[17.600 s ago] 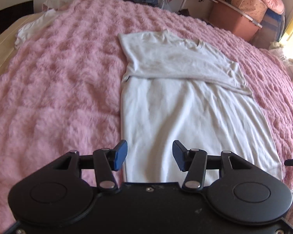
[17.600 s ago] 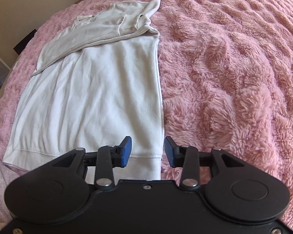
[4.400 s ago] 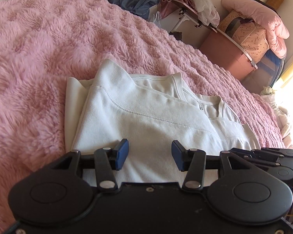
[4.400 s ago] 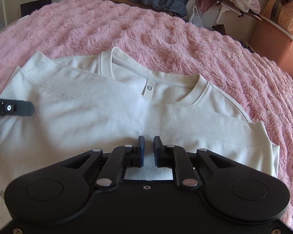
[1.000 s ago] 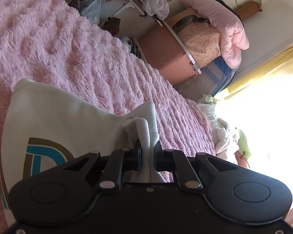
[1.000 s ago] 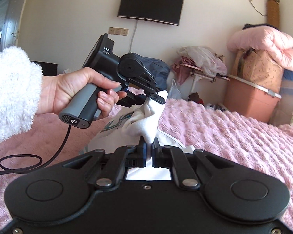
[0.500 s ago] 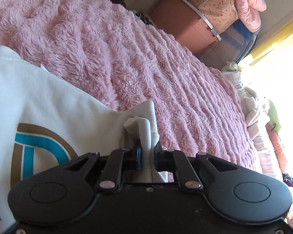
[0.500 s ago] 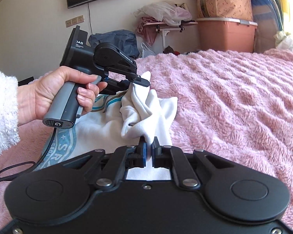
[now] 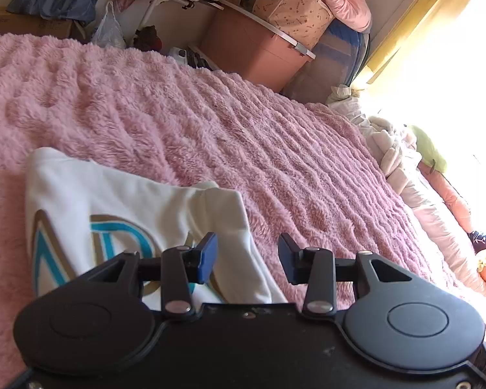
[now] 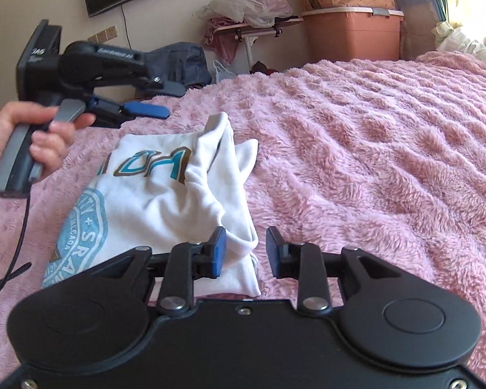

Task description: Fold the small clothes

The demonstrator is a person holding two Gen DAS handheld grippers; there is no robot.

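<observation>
A white T-shirt [image 10: 152, 207] with a blue and gold print lies folded on the pink fluffy blanket [image 10: 372, 149]; its right edge is bunched up. It also shows in the left wrist view [image 9: 120, 214]. My left gripper [image 9: 247, 256] is open and empty, just above the shirt's right edge. My right gripper [image 10: 244, 251] is open and empty over the shirt's near right corner. In the right wrist view the left gripper [image 10: 145, 97], held in a hand, hovers open above the shirt's far left side.
The pink blanket [image 9: 243, 129] covers the bed. Beyond its far edge stand a pink storage box [image 10: 351, 32], a small folding table with clothes [image 10: 252, 22] and a dark bag [image 10: 178, 61]. Bedding and soft toys [image 9: 401, 159] lie along the bed's right side.
Both grippers have let go of the shirt and opened. The shirt has dropped onto the blanket. The left gripper has lifted away above it.
</observation>
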